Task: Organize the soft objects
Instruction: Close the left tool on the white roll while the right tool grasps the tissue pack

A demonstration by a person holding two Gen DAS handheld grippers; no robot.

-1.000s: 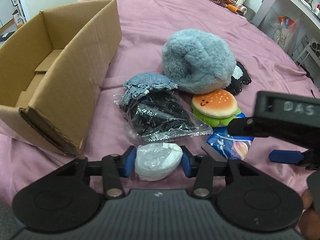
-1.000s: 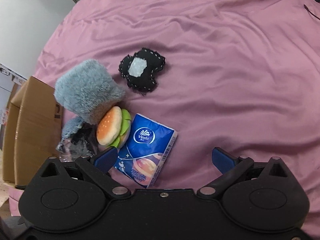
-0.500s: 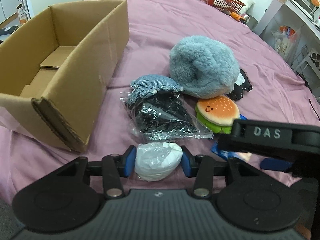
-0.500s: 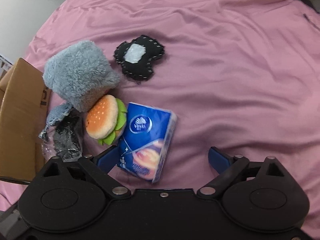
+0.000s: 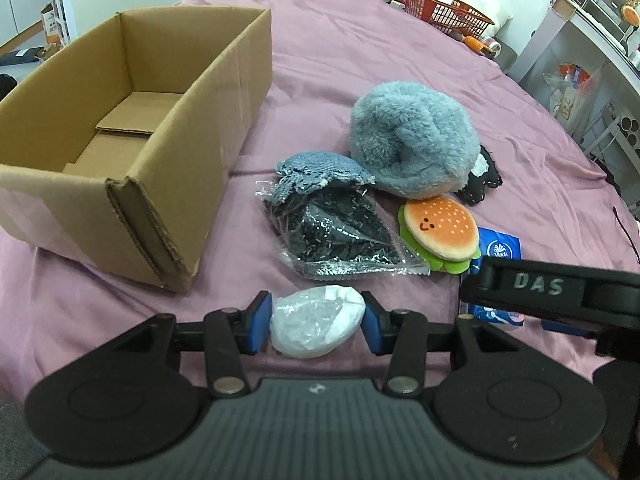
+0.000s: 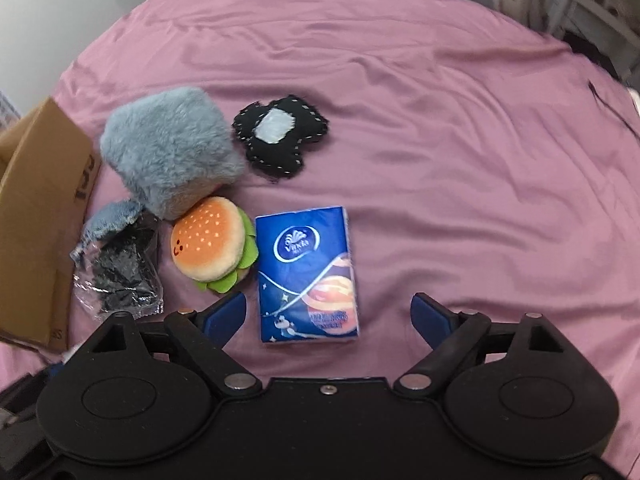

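Soft objects: scattered on a pink bed sheet (image 6: pixel 440 128), cardboard box (image 5: pixel 132 128) open at 10 o'clock in the left wrist view, apparently empty so far.
White bundle (image 5: pixel 318 322): plastic-wrapped, pinched between the blue pads of the left gripper (image 5: pixel 316 323), raised just above the sheet at 6 o'clock.
Left jaws: partly closed, pressing both sides of the bundle.
Blue tissue pack (image 6: pixel 306 276): flat on the sheet at 6 o'clock in the right wrist view, lying between the pads of the right gripper (image 6: pixel 328 316) but nearer the left pad, not yet touched.
Right jaws: wide, closing now around the pack, no contact visible.
Neighbours: burger plush (image 6: pixel 212 240) just beside the pack at 9 o'clock; grey fluffy plush (image 6: pixel 172 160) at 10 o'clock; black stitched patch (image 6: pixel 280 140) at 12 o'clock; bagged dark item (image 5: pixel 336 236) and denim piece (image 5: pixel 320 168) near the box.
Risks: off-centre pack likely to twist or slide as one pad lands first; left pad close enough to snag the burger plush; slippery plastic wrap on the bundle prone to squirting out if the squeeze loosens; both grippers crowded together, so a bump during the carry toward the box seems possible.
Pose: both grippers angled steeply downward; right one sitting across the left view at 4 o'clock, low over the pack.
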